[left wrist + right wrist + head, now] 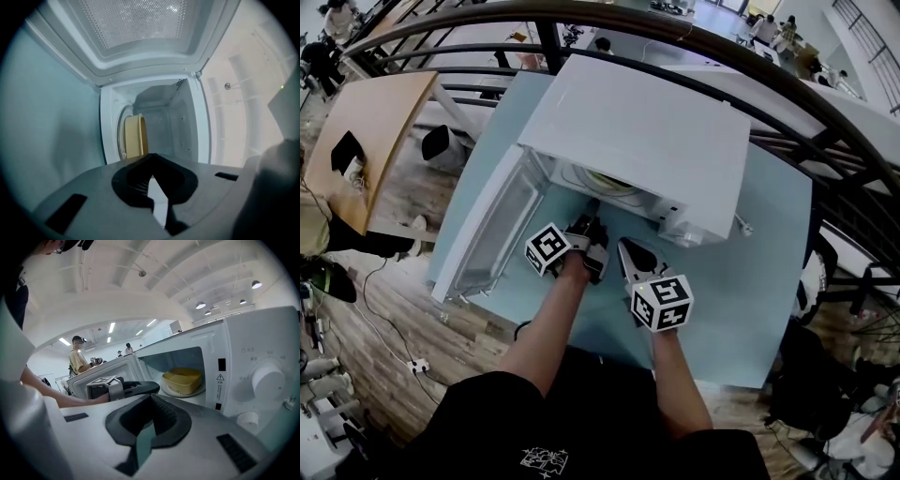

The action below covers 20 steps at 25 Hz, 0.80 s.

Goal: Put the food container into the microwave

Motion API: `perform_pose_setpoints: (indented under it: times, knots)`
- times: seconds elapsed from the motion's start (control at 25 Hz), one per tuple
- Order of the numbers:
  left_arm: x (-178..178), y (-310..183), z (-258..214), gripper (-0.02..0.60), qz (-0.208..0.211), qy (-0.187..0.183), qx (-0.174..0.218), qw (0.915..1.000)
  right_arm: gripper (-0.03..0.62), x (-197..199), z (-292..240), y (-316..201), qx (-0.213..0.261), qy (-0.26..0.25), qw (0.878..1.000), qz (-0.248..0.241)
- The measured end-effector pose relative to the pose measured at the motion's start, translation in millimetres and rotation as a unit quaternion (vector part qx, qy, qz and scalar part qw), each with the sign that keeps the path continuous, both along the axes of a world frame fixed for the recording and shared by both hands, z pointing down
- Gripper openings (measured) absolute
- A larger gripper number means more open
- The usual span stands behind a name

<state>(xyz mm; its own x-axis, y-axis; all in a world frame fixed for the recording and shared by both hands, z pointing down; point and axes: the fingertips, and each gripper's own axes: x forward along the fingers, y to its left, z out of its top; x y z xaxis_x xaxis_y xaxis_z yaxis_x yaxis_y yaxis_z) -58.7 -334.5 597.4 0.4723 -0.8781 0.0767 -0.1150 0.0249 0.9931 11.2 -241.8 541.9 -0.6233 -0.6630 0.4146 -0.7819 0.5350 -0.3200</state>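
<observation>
A yellow food container [183, 379] sits on the turntable inside the white microwave [647, 131]; it also shows in the cavity in the left gripper view [133, 136]. The microwave door [492, 230] hangs wide open to the left. My left gripper [591, 225] is just in front of the opening, its jaws shut with nothing between them [149, 159]. My right gripper [623, 246] is a little further back and to the right, in front of the control panel, also shut and empty [151, 398].
The microwave stands on a light blue table [731, 319]. Its knobs [268, 379] are right of the cavity. A dark curved railing [787, 75] runs behind the table. A wooden table [366, 131] stands at far left. People [77, 359] stand in the background.
</observation>
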Motion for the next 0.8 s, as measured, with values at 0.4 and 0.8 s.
perform_pose_setpoints:
  times: [0.4,0.8]
  knots:
    - [3.3,49.4,-21.0,0.008,0.0,-0.023,0.02,0.9995,0.006,9.5,-20.0,33.8,0.016,-0.013,1.0,-0.014]
    - [20.9,93.4,-38.6,0.007,0.017,-0.055,0.034,0.9977,0.006,31.0,-33.2,67.8,0.033,-0.011,0.999,-0.019]
